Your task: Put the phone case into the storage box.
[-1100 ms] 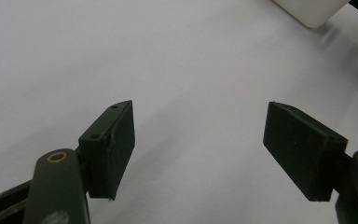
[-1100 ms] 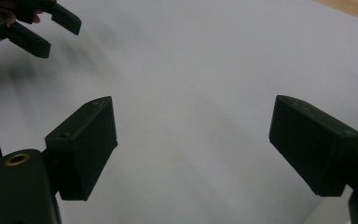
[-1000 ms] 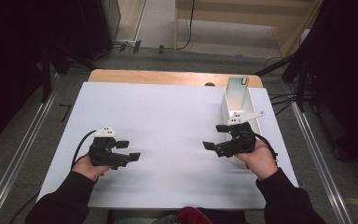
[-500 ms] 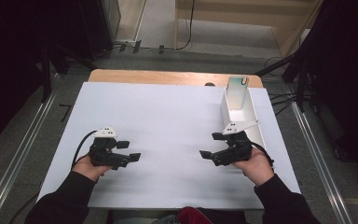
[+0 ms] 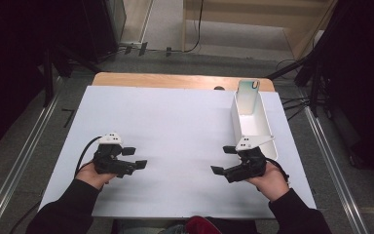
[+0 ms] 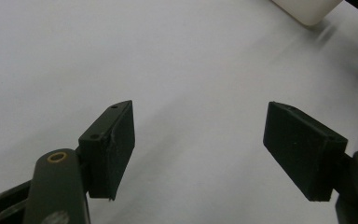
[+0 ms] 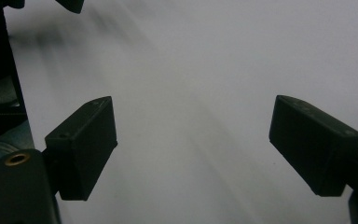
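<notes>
My left gripper (image 5: 135,157) rests low over the white sheet (image 5: 175,122) at the near left, held in a person's hand. Its jaws point right and stand open with nothing between them; the left gripper view (image 6: 200,149) has bare white sheet in the gap. At the near right my right gripper (image 5: 222,160) points left, its jaws wide apart and empty. Bare sheet also lies between the jaws in the right gripper view (image 7: 193,144). The two grippers face each other across the sheet's middle.
A long white bin (image 5: 237,114) stands along the right side of the sheet, just beyond the right hand; its corner (image 6: 307,7) shows in the left gripper view. A wooden table edge (image 5: 175,80) runs along the back. Dark stands and cables flank the table.
The right hand has come toward the near edge of the table and sunk a little, away from the bin. The left hand has kept still. Both jaws stay as wide as before.
</notes>
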Tool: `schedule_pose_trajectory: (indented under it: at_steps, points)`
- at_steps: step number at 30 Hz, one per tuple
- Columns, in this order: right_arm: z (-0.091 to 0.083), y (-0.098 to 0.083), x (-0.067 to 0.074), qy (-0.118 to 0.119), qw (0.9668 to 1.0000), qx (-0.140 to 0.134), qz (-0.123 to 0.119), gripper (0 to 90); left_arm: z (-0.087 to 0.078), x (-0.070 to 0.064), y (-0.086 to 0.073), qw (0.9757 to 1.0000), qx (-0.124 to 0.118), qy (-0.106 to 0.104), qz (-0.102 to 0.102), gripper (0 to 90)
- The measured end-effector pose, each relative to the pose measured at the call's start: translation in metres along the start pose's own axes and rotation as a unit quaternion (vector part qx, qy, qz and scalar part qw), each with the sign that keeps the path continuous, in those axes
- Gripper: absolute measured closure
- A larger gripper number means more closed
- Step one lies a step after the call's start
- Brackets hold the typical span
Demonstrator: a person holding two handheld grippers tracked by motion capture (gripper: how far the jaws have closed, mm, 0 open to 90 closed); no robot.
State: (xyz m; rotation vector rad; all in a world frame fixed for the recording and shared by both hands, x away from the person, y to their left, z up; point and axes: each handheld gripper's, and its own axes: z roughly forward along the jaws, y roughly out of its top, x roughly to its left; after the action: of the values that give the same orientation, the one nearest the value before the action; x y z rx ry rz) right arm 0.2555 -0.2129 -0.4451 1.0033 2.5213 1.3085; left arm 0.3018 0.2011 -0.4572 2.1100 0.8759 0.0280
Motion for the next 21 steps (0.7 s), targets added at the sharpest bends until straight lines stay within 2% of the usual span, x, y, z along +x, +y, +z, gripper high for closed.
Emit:
schedule_pose_trajectory:
  at_steps: [13,21]
  points:
    - [-0.008,-0.015,0.005,0.020,0.9997,0.004,-0.013,13.7,-0.001,-0.002,0.000,1.0000,-0.001,-0.002,0.001,24.6]
    - [-0.012,-0.025,0.007,0.019,0.9997,0.005,-0.011,13.7,-0.001,-0.003,0.000,1.0000,0.003,-0.003,0.003,24.6]
